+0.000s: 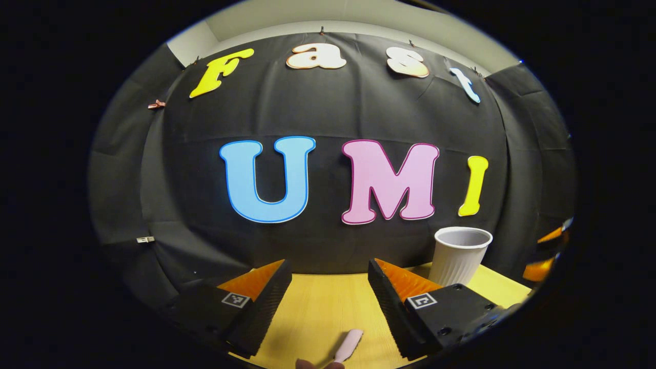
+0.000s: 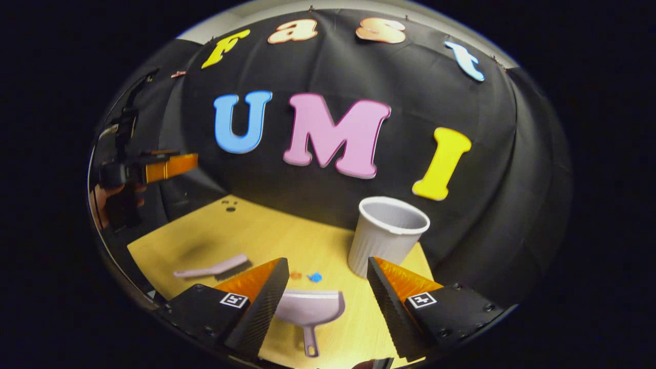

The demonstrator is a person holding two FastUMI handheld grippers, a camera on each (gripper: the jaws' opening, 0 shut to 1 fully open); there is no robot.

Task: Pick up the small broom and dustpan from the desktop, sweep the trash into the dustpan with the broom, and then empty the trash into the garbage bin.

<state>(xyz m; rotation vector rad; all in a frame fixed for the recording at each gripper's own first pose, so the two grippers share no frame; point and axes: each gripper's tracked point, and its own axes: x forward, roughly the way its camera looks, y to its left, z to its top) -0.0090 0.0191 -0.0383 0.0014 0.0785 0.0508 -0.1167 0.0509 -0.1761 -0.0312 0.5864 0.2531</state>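
Observation:
In the right gripper view a pale pink dustpan (image 2: 310, 308) lies flat on the wooden desktop (image 2: 256, 236), handle toward me, below and between the open fingers of my right gripper (image 2: 328, 287). Just past its mouth lie small trash bits, one orange and one blue (image 2: 314, 277). The small pink broom (image 2: 215, 267) rests to the left, bristles pointing right. A white ribbed garbage bin (image 2: 387, 234) stands upright behind. The left gripper (image 2: 169, 166) hovers high at far left, held by a hand. In the left gripper view, my left gripper (image 1: 329, 287) is open above the pink broom handle tip (image 1: 349, 344).
The white bin (image 1: 457, 255) stands at the right rear of the desktop (image 1: 328, 307) in the left gripper view. Black cloth walls close the desk at the back and sides. Small dark marks (image 2: 229, 206) sit near the desk's far left corner.

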